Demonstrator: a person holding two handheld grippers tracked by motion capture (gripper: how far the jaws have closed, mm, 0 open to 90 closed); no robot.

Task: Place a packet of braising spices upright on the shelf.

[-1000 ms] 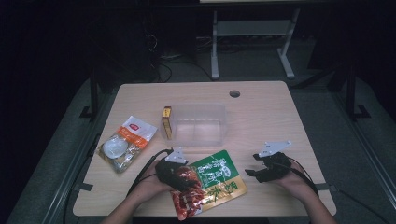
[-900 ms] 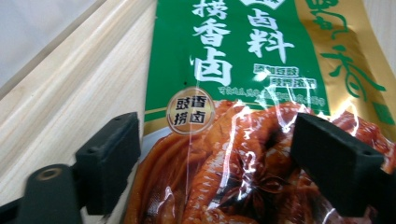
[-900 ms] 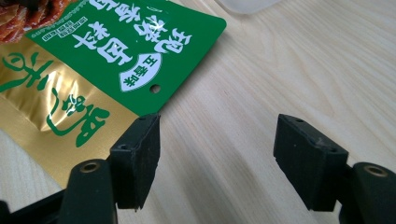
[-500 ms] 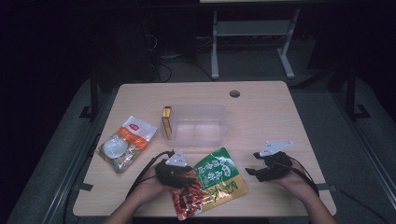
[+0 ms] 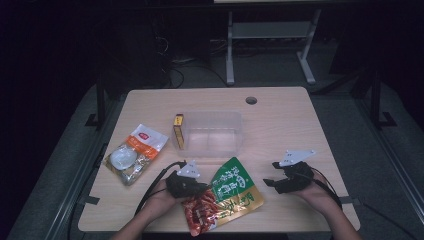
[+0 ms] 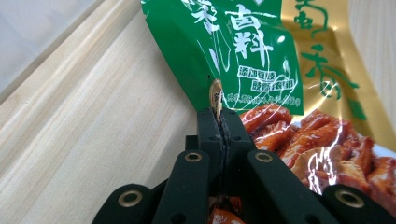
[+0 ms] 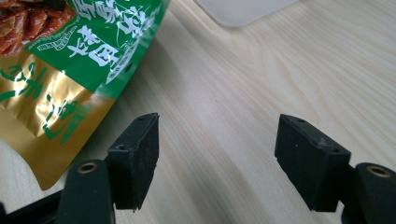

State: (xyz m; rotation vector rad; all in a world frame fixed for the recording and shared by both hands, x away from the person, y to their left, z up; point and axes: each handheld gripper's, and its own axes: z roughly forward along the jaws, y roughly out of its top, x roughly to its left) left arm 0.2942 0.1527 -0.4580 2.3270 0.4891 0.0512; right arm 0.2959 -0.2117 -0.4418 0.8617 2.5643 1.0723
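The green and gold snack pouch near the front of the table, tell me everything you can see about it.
The snack pouch is a flat, glossy foil-like bag: green with white print at its top, gold along one side, and a picture of red-brown meat pieces at its lower end. It lies slanted on the table, just in front of the clear plastic container. The left gripper is shut on its edge, the film pinched and puckered between the jaws. The right gripper stands open beside it, not touching.
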